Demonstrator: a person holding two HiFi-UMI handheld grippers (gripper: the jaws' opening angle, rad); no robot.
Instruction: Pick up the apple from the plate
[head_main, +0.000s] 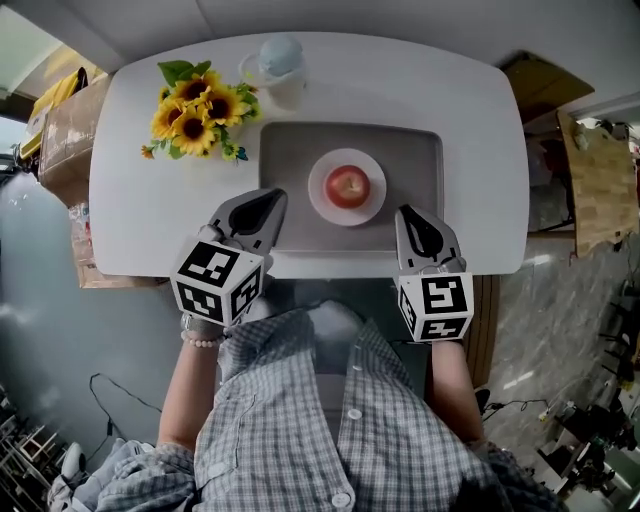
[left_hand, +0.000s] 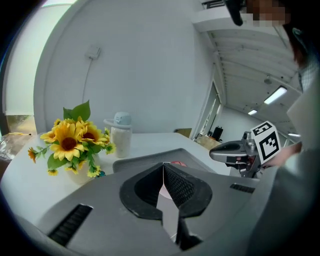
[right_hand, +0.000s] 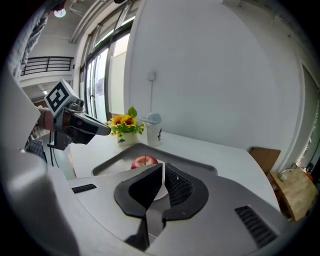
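- The apple (head_main: 347, 185) sits stem up in the middle of a small white plate (head_main: 316, 196). The plate rests on a grey tray (head_main: 410, 165) on the white table (head_main: 480, 140), so the fruit stands free with open space all round it.
- The left gripper (head_main: 265, 207) hangs at the tray's near left corner with its jaws closed tip to tip and nothing between them. It points in toward the plate but is clearly apart from it, which looks like a waiting pose and not a reach.
- The right gripper (head_main: 412, 220) hovers at the tray's near right edge, also closed and empty. In its own view the apple shows just past its jaw tips, a little to the left, so it seems the better lined up of the two.
- Neither gripper touches the apple, the plate or the tray, so I judge that the pick has not begun. Whichever gripper goes in will have to open wider than the fruit first.
- The sunflowers (head_main: 195, 110) and a lidded jar (head_main: 280, 70) stand at the far side of the table, behind the tray. There they leave the approach from the near edge unobstructed.
- The apple is round and smooth, so a grip across its widest part would likely stop it from rolling off the plate.
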